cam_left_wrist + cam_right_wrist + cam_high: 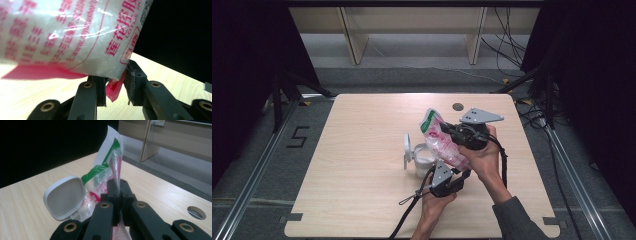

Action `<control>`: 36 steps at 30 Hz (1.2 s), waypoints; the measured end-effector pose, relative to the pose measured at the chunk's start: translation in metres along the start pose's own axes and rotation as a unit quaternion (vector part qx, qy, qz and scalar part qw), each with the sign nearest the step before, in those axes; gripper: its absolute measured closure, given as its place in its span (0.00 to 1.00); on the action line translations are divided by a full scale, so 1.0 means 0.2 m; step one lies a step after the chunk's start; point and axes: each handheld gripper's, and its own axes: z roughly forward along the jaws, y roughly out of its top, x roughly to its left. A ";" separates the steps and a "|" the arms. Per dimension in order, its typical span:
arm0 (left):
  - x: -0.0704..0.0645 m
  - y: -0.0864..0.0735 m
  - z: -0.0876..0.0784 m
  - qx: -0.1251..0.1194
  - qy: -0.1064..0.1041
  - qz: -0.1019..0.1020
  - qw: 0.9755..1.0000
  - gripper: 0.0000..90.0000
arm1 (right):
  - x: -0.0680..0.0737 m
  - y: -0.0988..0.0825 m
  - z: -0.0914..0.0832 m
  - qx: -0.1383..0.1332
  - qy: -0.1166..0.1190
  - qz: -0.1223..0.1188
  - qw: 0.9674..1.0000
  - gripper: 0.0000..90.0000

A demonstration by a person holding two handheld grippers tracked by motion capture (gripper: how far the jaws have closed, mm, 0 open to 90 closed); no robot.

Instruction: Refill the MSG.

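A clear plastic bag (443, 142) of white granules, printed in pink with a green top, hangs tilted over the table's middle right. My right gripper (448, 129) is shut on its upper part; in the right gripper view the film (110, 162) rises from between the closed jaws (117, 183). My left gripper (463, 174) sits at the bag's lower end. In the left gripper view the pink bottom corner of the bag (70, 37) hangs between the jaws, which stand apart around it (115, 83). A white tub (424, 160) with its hinged lid (408, 147) raised stands just left of the bag.
The wooden table (362, 165) has a round cable hole (457, 106) near its far edge, also seen as the hole (196, 212) beside my right gripper. The tub's lid (65, 196) stands close to the bag. Wooden shelving (412, 25) and floor cables lie beyond.
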 end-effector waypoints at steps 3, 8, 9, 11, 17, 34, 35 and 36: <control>-0.01 0.00 0.00 0.008 0.000 0.006 1.000 0.79 | -0.02 -0.02 -0.05 -0.010 -0.005 0.003 1.000 1.00; -0.02 -0.01 0.01 0.016 -0.001 0.004 1.000 0.77 | -0.04 -0.06 -0.12 -0.019 -0.001 0.036 0.999 1.00; -0.02 -0.01 0.02 0.016 -0.006 0.003 1.000 0.76 | -0.05 -0.07 -0.12 -0.026 0.002 0.036 0.999 1.00; -0.02 -0.02 0.02 0.014 -0.007 0.001 1.000 0.73 | -0.05 -0.09 -0.14 -0.032 0.003 0.043 0.999 1.00; -0.02 -0.02 0.03 0.020 -0.016 -0.006 1.000 0.65 | -0.07 -0.14 -0.17 -0.061 0.006 0.062 0.996 1.00; 0.02 -0.02 -0.01 0.037 0.019 -0.031 0.999 0.44 | -0.18 -0.30 -0.25 -0.078 -0.018 0.104 0.991 1.00; 0.03 -0.02 -0.01 0.036 0.021 -0.029 0.999 0.44 | -0.18 -0.31 -0.25 -0.077 -0.023 0.105 0.991 1.00; 0.03 -0.01 -0.02 0.043 0.025 -0.021 0.999 0.44 | -0.19 -0.31 -0.25 -0.079 -0.020 0.099 0.992 1.00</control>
